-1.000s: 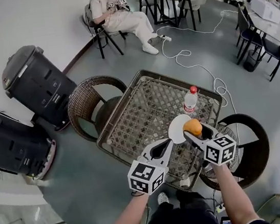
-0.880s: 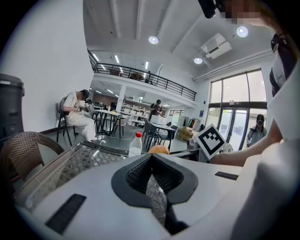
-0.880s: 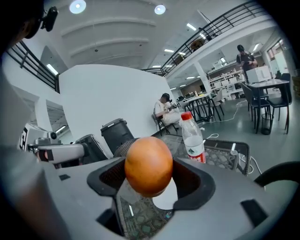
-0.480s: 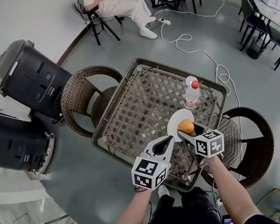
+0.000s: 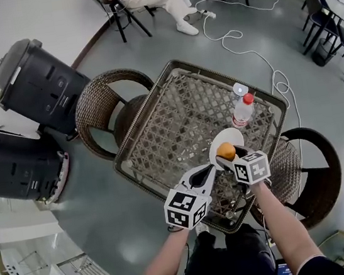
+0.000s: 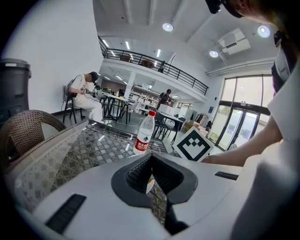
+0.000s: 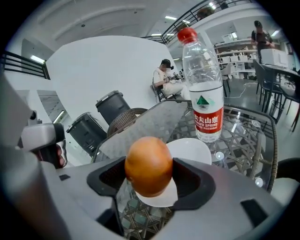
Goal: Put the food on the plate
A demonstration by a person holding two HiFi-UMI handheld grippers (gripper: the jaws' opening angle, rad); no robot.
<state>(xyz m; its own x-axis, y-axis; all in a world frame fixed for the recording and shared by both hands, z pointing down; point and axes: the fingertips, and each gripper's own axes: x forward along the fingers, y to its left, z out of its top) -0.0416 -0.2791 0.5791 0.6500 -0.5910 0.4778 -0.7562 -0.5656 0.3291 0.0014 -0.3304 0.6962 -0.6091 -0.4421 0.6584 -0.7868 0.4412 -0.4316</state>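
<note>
Right hand-held gripper [image 5: 228, 156]: jaws closed on the round orange food [image 7: 148, 165], which sits over the near edge of the plate [image 7: 193, 149] on the surface [image 5: 176, 120]. A bottle [image 7: 202, 89] stands just beyond the plate. Left hand-held gripper [image 6: 151, 176], just left of mine: jaws together, empty.

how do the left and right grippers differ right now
The right gripper's jaws are clamped on the orange food; the left gripper's jaws are closed together on nothing. The right gripper holds its load over the white plate, while the left gripper sits beside the plate, to its lower left in the head view. Both carry a marker cube and point toward the plate.
</note>
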